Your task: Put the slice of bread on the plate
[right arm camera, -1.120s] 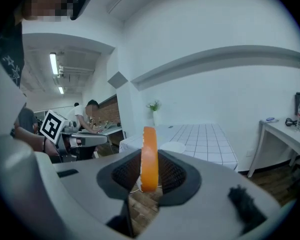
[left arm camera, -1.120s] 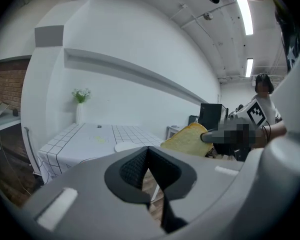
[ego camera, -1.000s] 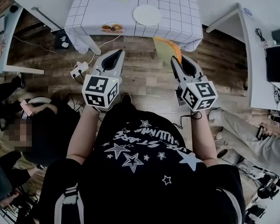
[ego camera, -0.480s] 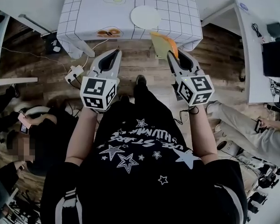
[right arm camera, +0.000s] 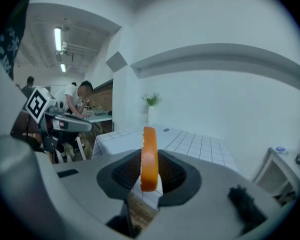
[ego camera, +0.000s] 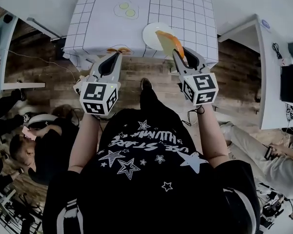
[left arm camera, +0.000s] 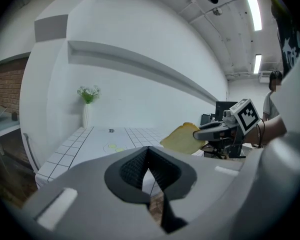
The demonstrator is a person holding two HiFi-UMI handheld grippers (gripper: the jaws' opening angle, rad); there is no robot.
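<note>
Right tool (ego camera: 178, 52) grips the slice of bread (ego camera: 167, 42) near the plate (ego camera: 149, 33); left tool (ego camera: 114, 54) closed, empty

Bread slice (ego camera: 168, 42) over plate (ego camera: 149, 33), at table (ego camera: 185, 9) front edge.

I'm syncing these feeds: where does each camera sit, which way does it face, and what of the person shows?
Head view: on the person's head, facing steeply down at the grid-patterned white table and round white plate; torso, forearms, left gripper, right gripper show.
Left gripper view: on the left gripper, along its shut, empty jaws across the table; right gripper at right.
Right gripper view: on the right gripper, along jaws clamped on the orange-crusted slice of bread; left gripper at left.
Shared: all three show the bread.
</note>
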